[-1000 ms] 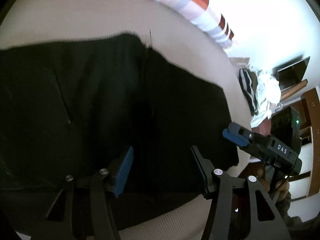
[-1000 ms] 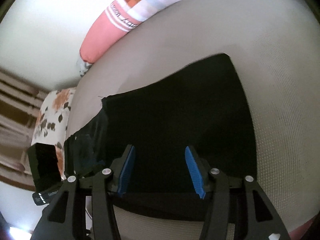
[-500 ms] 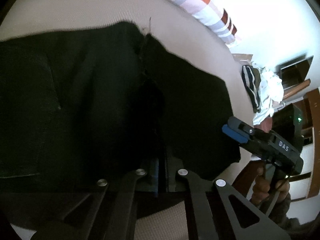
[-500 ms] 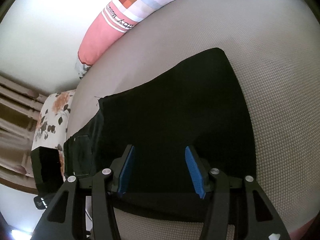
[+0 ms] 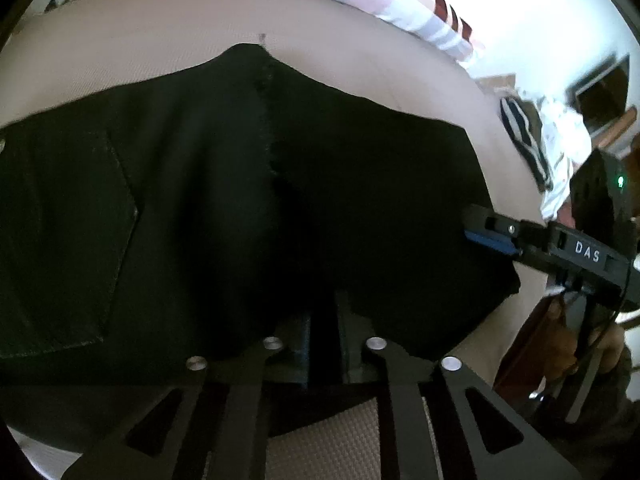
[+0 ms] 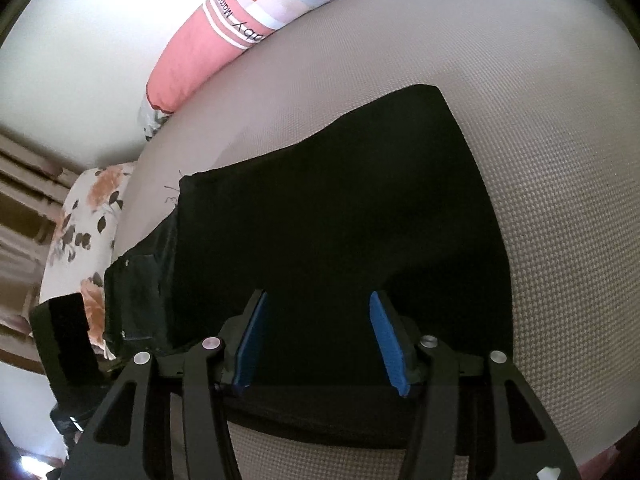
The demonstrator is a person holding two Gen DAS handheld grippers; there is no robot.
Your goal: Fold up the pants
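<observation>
Left gripper pinched onto black pants since earlier, just easing; right gripper agape (over cloth).

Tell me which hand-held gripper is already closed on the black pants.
The left hand-held gripper: its fingers pinch the pants edge. The right hand-held gripper has its blue pads apart over the cloth.

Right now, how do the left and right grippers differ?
Left gripper is closed on the near edge of the pants, after briefly easing open a little. Right gripper stands open over the pants, its blue pads clear of the cloth. Both point down at the same pants.
</observation>
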